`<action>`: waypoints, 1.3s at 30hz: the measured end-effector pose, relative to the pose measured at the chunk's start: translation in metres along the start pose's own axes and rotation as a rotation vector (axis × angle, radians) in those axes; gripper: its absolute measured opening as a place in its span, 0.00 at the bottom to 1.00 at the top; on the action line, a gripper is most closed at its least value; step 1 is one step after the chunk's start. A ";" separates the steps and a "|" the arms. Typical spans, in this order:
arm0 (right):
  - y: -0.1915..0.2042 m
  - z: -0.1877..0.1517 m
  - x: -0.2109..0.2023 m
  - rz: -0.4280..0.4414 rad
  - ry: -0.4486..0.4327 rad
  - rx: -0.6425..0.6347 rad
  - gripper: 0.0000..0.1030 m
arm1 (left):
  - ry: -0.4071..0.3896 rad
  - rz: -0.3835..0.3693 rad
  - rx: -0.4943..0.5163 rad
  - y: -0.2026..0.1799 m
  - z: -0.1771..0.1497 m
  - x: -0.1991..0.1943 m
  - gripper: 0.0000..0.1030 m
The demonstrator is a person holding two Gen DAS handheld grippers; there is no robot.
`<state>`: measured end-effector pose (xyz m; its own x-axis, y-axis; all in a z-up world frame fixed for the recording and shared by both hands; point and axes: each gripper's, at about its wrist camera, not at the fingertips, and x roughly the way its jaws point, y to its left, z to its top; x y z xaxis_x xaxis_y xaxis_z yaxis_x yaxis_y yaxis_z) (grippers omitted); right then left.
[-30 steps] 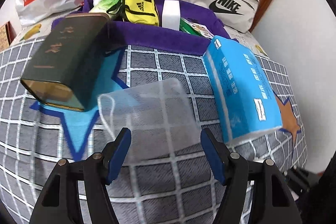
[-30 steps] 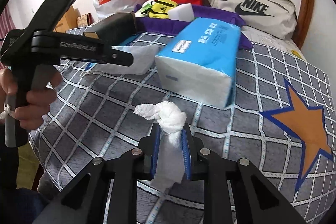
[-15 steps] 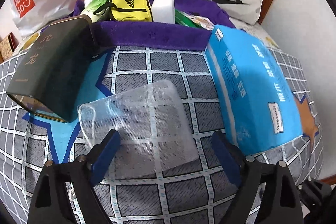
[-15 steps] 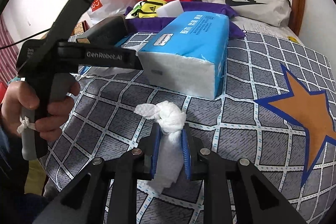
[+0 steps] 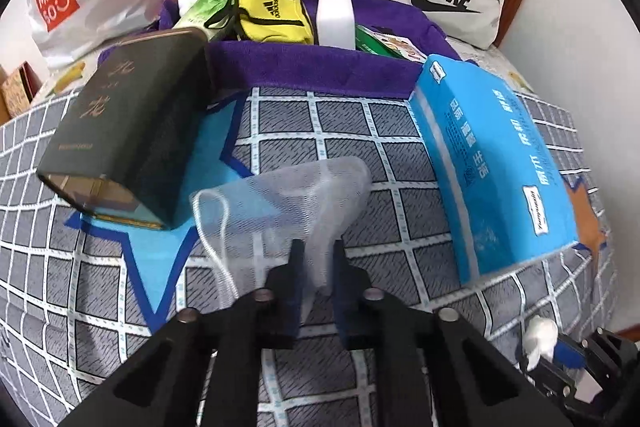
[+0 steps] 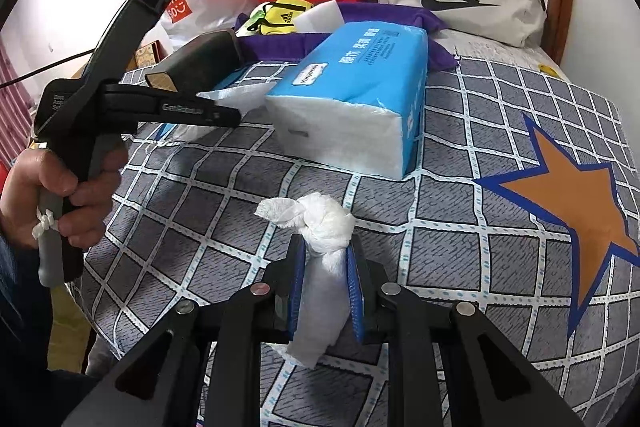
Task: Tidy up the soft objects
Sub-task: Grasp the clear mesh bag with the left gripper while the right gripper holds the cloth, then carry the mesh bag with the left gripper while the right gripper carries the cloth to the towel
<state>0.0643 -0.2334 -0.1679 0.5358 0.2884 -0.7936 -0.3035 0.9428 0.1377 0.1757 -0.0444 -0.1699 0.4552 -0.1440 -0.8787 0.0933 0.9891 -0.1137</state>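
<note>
The left gripper [image 5: 316, 259] was closing on the near edge of the mesh pouch [image 5: 288, 195], whose fabric bunched between its pads while the pouch's long axis ran away from the tool across the checked bedspread [image 5: 360, 131], between the dark tin [image 5: 128, 131] and the blue tissue pack [image 5: 492, 163]. A second before, those jaws had stood wide apart astride the flat pouch. The right gripper [image 6: 326, 259], lower on the bed, stayed clamped on the knotted white tissue [image 6: 320, 223], unchanged, with the purple bin [image 5: 320, 67] lying beyond both.
</note>
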 end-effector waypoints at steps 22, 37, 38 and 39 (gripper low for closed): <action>0.034 0.022 -0.014 -0.037 -0.027 -0.004 0.20 | -0.127 -0.078 -0.015 0.044 -0.032 -0.077 0.09; 0.048 0.063 -0.029 -0.055 -0.100 -0.022 0.20 | -0.214 -0.059 0.025 0.043 -0.018 -0.107 0.09; 0.048 0.067 -0.028 -0.050 -0.100 -0.021 0.20 | -0.216 -0.060 0.025 0.044 -0.016 -0.107 0.09; 0.048 0.069 -0.028 -0.051 -0.102 -0.019 0.20 | -0.219 -0.059 0.026 0.044 -0.013 -0.108 0.09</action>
<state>0.0896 -0.1848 -0.0985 0.6281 0.2565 -0.7346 -0.2883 0.9536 0.0865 0.1191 0.0153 -0.0861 0.6296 -0.2078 -0.7486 0.1475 0.9780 -0.1474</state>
